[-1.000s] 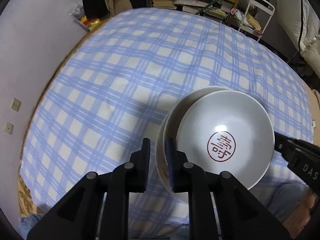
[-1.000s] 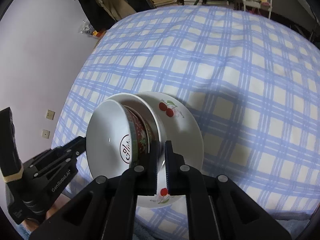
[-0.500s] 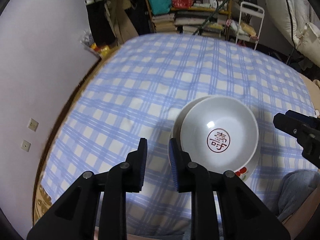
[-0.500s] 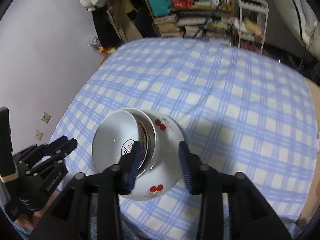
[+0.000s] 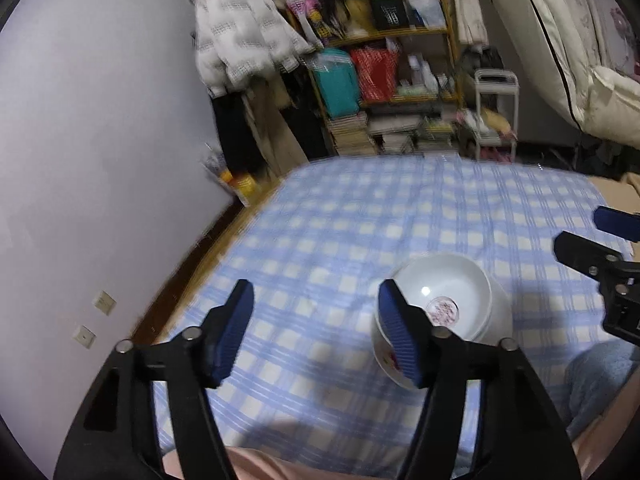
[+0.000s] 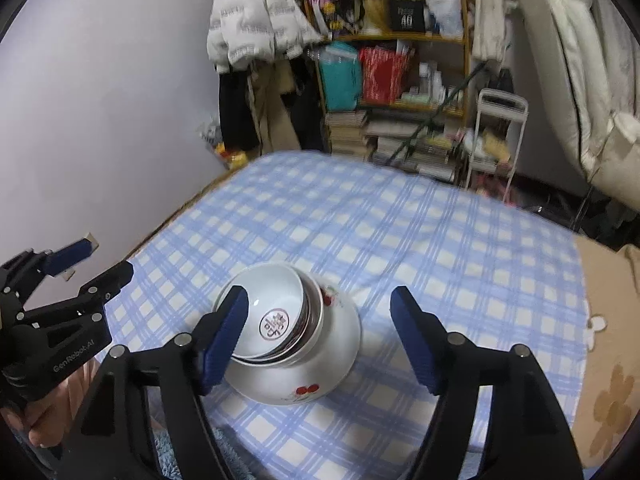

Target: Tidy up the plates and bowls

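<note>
With both jaws opening on nothing, the left gripper (image 5: pixel 316 332) and right gripper (image 6: pixel 320 338) are hovering over the stacked white ceramic bowls (image 6: pixel 276 316) resting on the cherry-printed white plate (image 6: pixel 320 376), so clearing them straight upward is probably safest.

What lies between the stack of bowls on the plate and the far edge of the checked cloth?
Nothing: beyond the bowl stack on the cherry plate, the checked cloth runs bare to its far edge. The right wrist view shows this most clearly.
</note>
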{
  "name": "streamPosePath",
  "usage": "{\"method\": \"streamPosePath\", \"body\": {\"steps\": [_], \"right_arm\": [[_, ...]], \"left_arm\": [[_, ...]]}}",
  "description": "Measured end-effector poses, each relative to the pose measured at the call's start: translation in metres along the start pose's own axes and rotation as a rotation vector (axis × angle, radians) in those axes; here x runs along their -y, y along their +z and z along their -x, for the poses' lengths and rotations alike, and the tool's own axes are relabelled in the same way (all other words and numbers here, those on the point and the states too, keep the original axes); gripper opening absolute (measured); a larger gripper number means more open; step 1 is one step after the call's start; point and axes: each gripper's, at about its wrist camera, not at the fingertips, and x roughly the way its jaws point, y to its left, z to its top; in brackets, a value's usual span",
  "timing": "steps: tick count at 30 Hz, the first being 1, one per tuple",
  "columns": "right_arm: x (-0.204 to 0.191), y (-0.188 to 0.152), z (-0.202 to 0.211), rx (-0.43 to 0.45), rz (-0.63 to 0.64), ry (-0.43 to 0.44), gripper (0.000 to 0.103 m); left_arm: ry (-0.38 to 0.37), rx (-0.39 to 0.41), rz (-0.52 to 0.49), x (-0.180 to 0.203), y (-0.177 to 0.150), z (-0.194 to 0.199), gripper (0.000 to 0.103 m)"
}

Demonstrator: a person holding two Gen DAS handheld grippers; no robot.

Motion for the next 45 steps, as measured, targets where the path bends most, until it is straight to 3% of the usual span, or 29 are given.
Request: {"method": "streamPosePath", "body": {"steps": [4, 7, 12, 18, 45], "right_arm": [[0.002, -0.003, 0.020, 0.088, -0.001, -0.008, 0.088], [0.004, -0.006, 0.033, 0.154, 0.006, -0.008, 0.101], [0.011, -0.010, 0.043, 0.233, 0.006, -0.039, 0.103], [0.015, -0.014, 0.042, 0.233, 0.008, -0.068, 0.103], [0.021, -0.017, 0.019, 0.173, 0.001, -0.076, 0.103]], "left_arm": [[-0.030, 0.052, 0.026, -0.005, -0.004, 0.012, 0.080], [-0.041, 0.093, 0.049, -0.009, -0.009, 0.020, 0.088], [-0.060, 0.156, 0.050, -0.011, -0.018, 0.034, 0.094], [-0.046, 0.198, 0.093, -0.018, -0.024, 0.043, 0.099], [-0.069, 0.148, 0.093, -0.009, -0.018, 0.011, 0.099]]}}
